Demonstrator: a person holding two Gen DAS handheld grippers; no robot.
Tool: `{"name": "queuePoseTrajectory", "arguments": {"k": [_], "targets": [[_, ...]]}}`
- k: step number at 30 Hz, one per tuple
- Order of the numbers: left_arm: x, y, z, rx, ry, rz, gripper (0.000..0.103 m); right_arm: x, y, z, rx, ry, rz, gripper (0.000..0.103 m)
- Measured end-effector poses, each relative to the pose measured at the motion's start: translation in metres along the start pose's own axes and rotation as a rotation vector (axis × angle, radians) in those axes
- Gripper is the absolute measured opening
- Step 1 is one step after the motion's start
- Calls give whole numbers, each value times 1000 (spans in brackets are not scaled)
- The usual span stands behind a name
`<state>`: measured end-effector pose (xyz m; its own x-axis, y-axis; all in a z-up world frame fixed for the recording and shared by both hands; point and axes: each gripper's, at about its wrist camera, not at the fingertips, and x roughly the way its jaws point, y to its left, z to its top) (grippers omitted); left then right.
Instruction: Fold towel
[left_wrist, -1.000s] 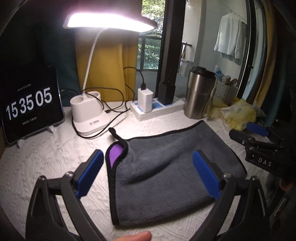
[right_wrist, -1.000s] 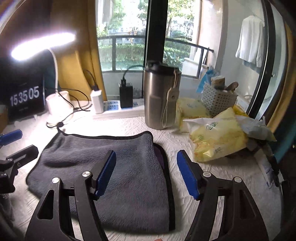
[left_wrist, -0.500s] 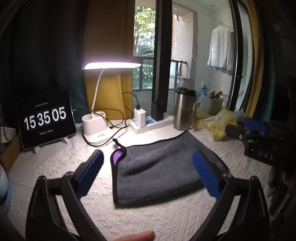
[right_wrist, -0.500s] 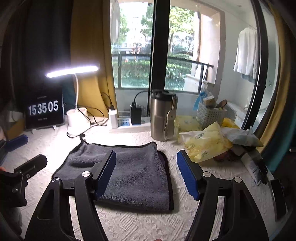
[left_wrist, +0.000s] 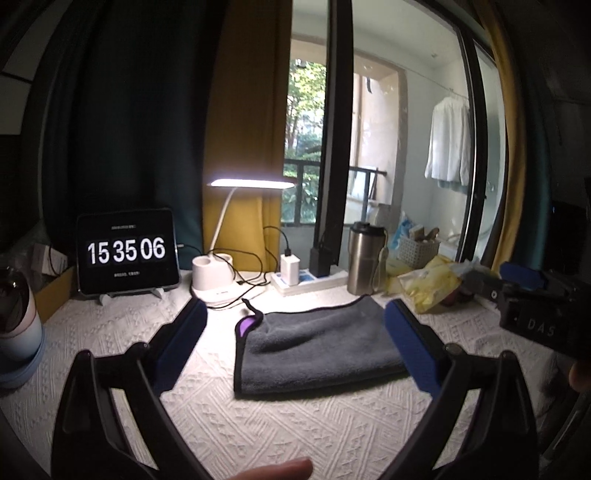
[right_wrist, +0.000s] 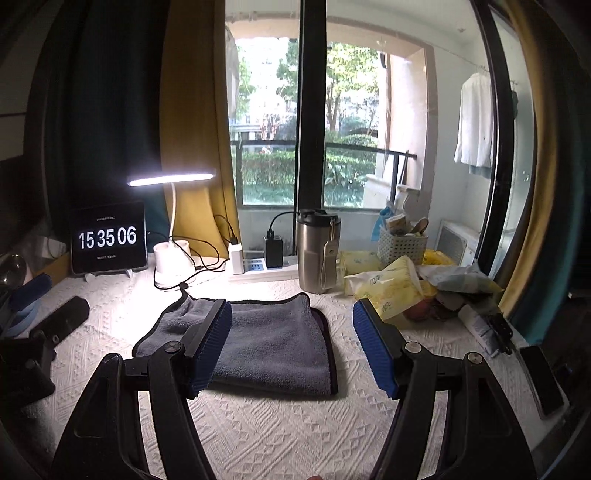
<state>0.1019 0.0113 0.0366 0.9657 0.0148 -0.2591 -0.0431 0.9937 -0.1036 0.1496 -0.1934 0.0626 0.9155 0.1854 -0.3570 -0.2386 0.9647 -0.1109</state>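
Note:
A grey towel (left_wrist: 317, 347) with black trim and a purple inner side lies folded flat on the white textured tablecloth (left_wrist: 295, 424). It also shows in the right wrist view (right_wrist: 266, 343). My left gripper (left_wrist: 295, 347) is open and empty, held above and in front of the towel. My right gripper (right_wrist: 291, 343) is open and empty, also raised in front of the towel. The right gripper shows at the right edge of the left wrist view (left_wrist: 535, 306), and the left gripper at the left edge of the right wrist view (right_wrist: 44, 325).
At the back stand a tablet clock (left_wrist: 127, 254), a lit desk lamp (left_wrist: 218, 273), a power strip with chargers (left_wrist: 306, 277) and a steel tumbler (left_wrist: 364, 264). Yellow bags (right_wrist: 388, 291) and a basket (right_wrist: 402, 240) crowd the right. A phone (right_wrist: 541, 380) lies far right.
Both grippers have pulled back and up from the towel, so the towel looks smaller and farther. The towel has not moved. The clock went from 15:35:05 to 15:35:06.

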Motion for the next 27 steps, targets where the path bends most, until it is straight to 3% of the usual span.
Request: {"name": "queuePoseTrajectory", "arguments": {"k": [16, 27], "targets": [[-54, -11, -31, 39, -104, 2, 98, -52, 13, -24, -39, -73, 9, 71], [-81, -20, -54, 84, -141, -43, 98, -86, 12, -53, -21, -127, 5, 72]]}}
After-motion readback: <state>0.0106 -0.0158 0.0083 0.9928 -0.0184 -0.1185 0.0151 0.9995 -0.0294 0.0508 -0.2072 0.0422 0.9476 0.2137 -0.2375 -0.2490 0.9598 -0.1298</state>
